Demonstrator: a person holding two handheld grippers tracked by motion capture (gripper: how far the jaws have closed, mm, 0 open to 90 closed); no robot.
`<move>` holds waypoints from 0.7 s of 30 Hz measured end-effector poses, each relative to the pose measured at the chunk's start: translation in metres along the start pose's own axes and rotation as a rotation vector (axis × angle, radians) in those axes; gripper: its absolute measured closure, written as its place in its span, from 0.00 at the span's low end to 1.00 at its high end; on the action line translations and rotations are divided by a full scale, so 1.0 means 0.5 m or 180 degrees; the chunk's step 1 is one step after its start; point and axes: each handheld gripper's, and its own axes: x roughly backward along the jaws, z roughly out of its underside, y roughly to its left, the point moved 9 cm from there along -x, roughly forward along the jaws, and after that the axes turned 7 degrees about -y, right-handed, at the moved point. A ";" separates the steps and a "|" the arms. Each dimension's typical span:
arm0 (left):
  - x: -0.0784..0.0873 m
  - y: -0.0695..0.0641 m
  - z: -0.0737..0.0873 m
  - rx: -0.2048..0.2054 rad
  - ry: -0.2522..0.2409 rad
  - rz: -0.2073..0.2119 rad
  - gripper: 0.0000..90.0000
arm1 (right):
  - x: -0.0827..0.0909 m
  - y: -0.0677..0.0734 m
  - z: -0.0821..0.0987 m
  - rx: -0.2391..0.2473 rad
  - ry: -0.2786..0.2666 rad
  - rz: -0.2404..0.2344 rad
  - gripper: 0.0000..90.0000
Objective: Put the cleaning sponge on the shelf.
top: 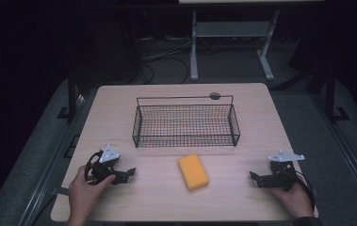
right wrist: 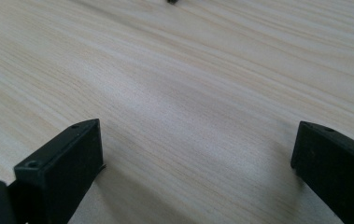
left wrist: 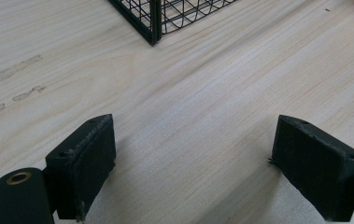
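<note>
- Pale wooden table (top: 119, 101) stood in a dark room, cables on the far floor.
- Left gripper (top: 125, 175), near left: jaws wide apart, nothing between them, hand low on the table.
- Wire basket (top: 186, 141), centre far: nothing inside.
- Yellow sponge (top: 193, 171), just near of the basket: untouched; no step appeared begun.
- Right gripper (top: 256, 178), near right: jaws wide apart, pointing inward.
</note>
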 end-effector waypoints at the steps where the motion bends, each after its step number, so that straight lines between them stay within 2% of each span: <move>1: 0.000 0.000 0.000 -0.0001 -0.0001 0.0000 0.14 | 0.000 0.000 0.000 0.0007 0.0002 -0.0003 0.02; 4: 0.000 0.000 0.000 0.0000 -0.0002 0.0000 0.14 | 0.000 0.000 -0.001 -0.0009 0.0031 0.0007 0.02; 9: 0.000 0.000 0.000 -0.0001 -0.0001 -0.0001 0.14 | 0.006 0.010 -0.007 0.0012 0.0149 -0.0065 0.14; 12: 0.000 0.000 0.000 -0.0001 -0.0002 0.0000 0.14 | 0.009 0.019 -0.013 -0.0016 0.0169 -0.0116 0.16; 17: 0.000 0.000 0.000 0.0000 -0.0002 0.0000 0.14 | 0.018 0.035 -0.031 0.0038 0.0085 -0.0191 0.25; 19: 0.000 0.000 0.000 0.0001 -0.0003 0.0000 0.14 | 0.024 0.050 -0.041 0.0029 0.0038 -0.0284 0.33; 20: 0.000 0.000 0.000 0.0001 -0.0003 0.0000 0.14 | 0.024 0.050 -0.041 0.0029 0.0038 -0.0284 0.33; 21: 0.000 0.000 0.000 0.0000 -0.0002 -0.0001 0.14 | 0.025 0.057 -0.046 0.0027 0.0019 -0.0334 0.39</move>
